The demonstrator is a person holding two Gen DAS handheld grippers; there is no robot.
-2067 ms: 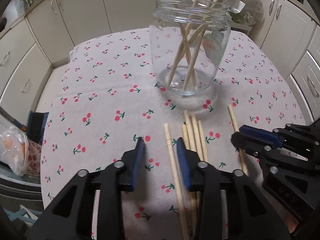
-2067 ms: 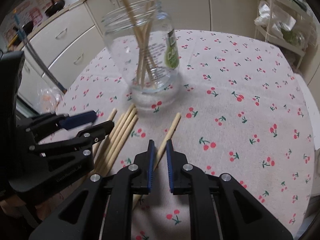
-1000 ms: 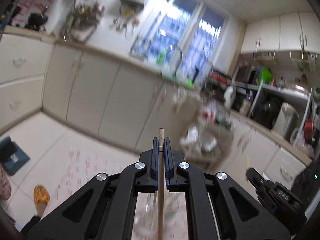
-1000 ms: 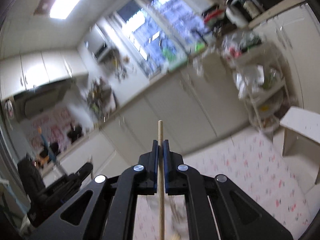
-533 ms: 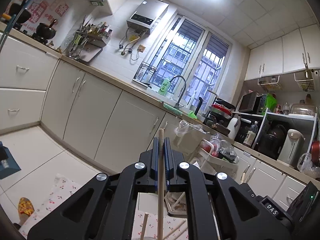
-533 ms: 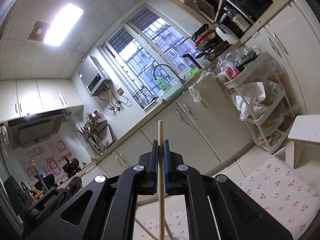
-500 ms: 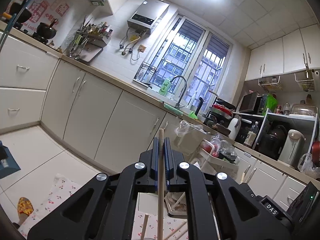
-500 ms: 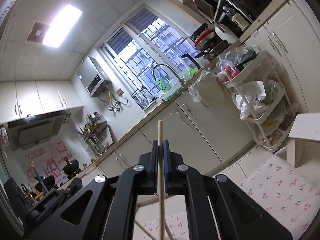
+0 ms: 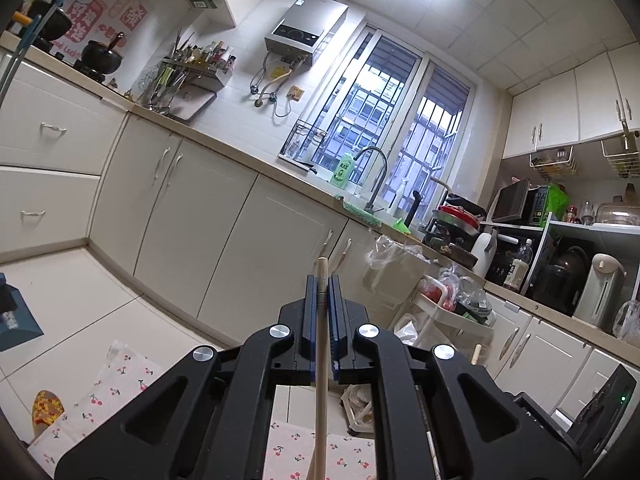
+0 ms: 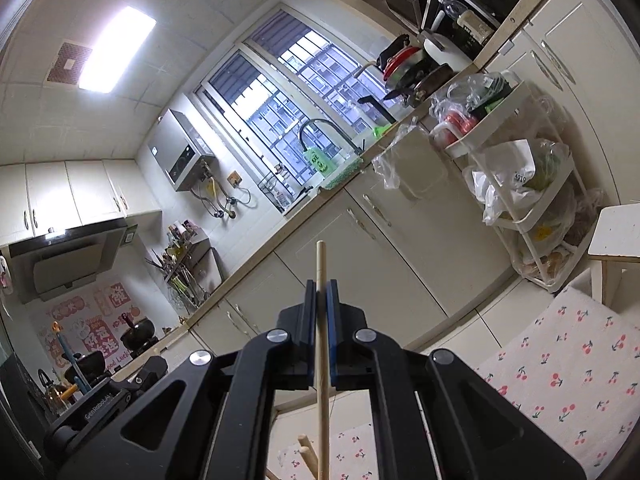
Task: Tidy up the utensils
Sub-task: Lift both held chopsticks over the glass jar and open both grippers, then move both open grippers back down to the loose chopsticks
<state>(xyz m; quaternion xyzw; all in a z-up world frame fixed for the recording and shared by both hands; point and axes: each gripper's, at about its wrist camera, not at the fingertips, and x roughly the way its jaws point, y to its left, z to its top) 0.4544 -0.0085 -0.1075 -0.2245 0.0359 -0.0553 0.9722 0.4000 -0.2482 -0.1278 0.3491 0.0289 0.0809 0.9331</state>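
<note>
Both hand-held grippers are clamping one wooden chopstick apiece, the left hand-held gripper (image 9: 322, 308) pinching its chopstick (image 9: 320, 380) upright and the right hand-held gripper (image 10: 320, 312) doing likewise with its own chopstick (image 10: 321, 360), over the cherry-print table (image 10: 560, 376). Judging by this tilt, either stick is risking missing the container or slipping sideways on release, since the cameras are pointing at cabinets. Below, the container is staying hidden; only stick tips (image 10: 306, 454) are peeking up

"AXE" on green bottle (image 9: 344, 171) by sink; "4010" on bag tag (image 10: 520, 178); "GenRobot.AI" on left gripper (image 10: 100, 400)

cream cabinets (image 9: 224, 216), barred window (image 9: 392, 136), ceiling light (image 10: 116, 48)
</note>
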